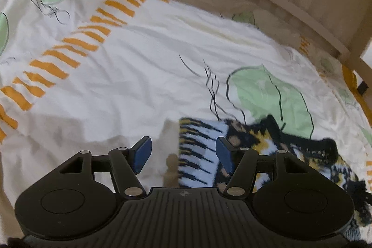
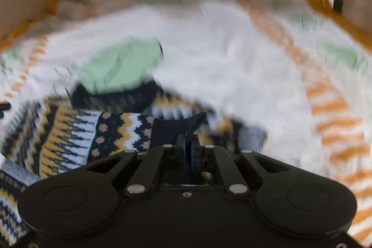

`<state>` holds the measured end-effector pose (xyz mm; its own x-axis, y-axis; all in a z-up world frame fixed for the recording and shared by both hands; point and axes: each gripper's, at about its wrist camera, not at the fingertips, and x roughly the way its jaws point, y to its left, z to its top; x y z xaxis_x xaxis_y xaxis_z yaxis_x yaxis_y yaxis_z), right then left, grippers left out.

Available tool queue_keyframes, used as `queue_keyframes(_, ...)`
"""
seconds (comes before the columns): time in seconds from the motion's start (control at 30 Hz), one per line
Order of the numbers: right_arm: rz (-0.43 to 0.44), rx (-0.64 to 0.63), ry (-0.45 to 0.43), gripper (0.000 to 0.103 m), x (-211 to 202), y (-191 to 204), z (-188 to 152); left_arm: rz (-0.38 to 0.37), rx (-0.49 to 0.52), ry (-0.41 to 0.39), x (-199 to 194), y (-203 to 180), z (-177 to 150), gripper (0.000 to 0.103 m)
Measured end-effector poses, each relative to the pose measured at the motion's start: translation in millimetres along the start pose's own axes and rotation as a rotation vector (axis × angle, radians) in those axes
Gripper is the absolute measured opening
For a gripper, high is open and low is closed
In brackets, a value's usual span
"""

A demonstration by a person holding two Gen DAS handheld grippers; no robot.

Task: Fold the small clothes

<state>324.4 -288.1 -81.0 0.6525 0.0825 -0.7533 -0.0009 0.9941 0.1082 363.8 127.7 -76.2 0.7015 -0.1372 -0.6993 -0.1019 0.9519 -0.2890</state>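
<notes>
Right wrist view, right claw (image 2: pixel 188 143) tilted down, clenched on patterned sweater (image 2: pixel 69 131), left claw (image 1: pixel 182 152) released.

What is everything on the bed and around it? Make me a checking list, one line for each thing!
Surface: white bedsheet with orange dashes and green leaf shapes, a bit wrinkled.
Job's things: one patterned knit sweater, black, yellow and pale blue, lying crumpled on the sheet.
Clutter: nothing seen.
Grippers: left gripper open, hovering at the sweater's edge, not pinching it; right gripper shut on a dark fold of the sweater.
Cables: nothing seen.
Surroundings: pale wooden bed frame behind the sheet; the right wrist view is blurred.
</notes>
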Motion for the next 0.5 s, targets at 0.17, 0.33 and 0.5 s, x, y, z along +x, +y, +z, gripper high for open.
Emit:
queue_keyframes(0.17, 0.003, -0.015, 0.008, 0.017, 2.2, 4.7, 1.7, -0.039, 0.007, 0.054, 8.6, -2.0, -6.1, 0.060)
queue_keyframes(0.33, 0.006, -0.014, 0.023, 0.019, 4.5, 4.2, -1.9, -0.046, 0.022, 0.119, 26.7, -2.8, -15.3, 0.064)
queue_keyframes(0.5, 0.009, -0.020, 0.025, 0.020, 6.6, 5.5, -4.1, -0.092, -0.009, 0.122, 37.1, -2.2, -18.9, 0.063)
